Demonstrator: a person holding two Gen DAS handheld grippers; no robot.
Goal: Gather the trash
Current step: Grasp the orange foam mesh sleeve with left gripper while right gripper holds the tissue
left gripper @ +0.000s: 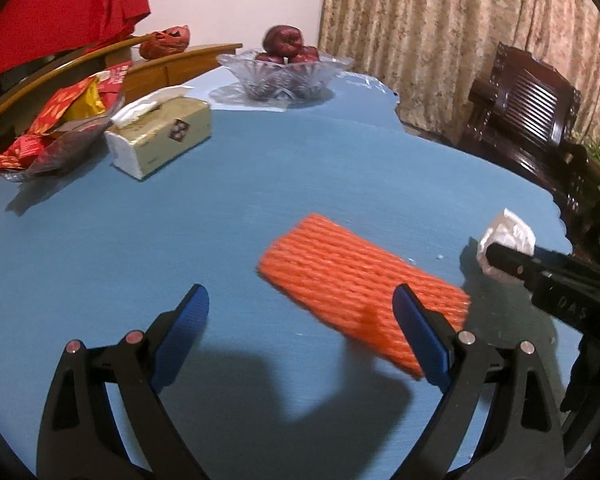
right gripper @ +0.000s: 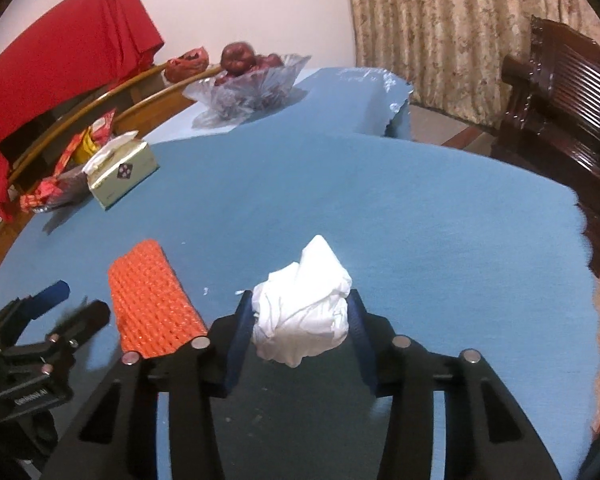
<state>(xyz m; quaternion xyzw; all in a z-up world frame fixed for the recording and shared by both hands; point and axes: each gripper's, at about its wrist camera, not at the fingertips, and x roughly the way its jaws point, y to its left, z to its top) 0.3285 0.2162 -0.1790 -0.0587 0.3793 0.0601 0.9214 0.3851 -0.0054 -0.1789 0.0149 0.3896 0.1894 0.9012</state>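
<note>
The right gripper (right gripper: 300,312) is clamped on a crumpled white tissue (right gripper: 302,312) lying on the blue table (right gripper: 420,208). The left gripper (left gripper: 300,304) is held with its jaws apart (nothing gripped), one finger overlapping an orange foam net (left gripper: 360,280) lying flat just beside the tissue.

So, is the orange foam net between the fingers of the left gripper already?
No, the orange foam net lies flat on the blue table, mostly ahead of the wide-open left gripper, with only its right finger overlapping the net.

"DAS" stands on the right tongs (left gripper: 496,258) body
</note>
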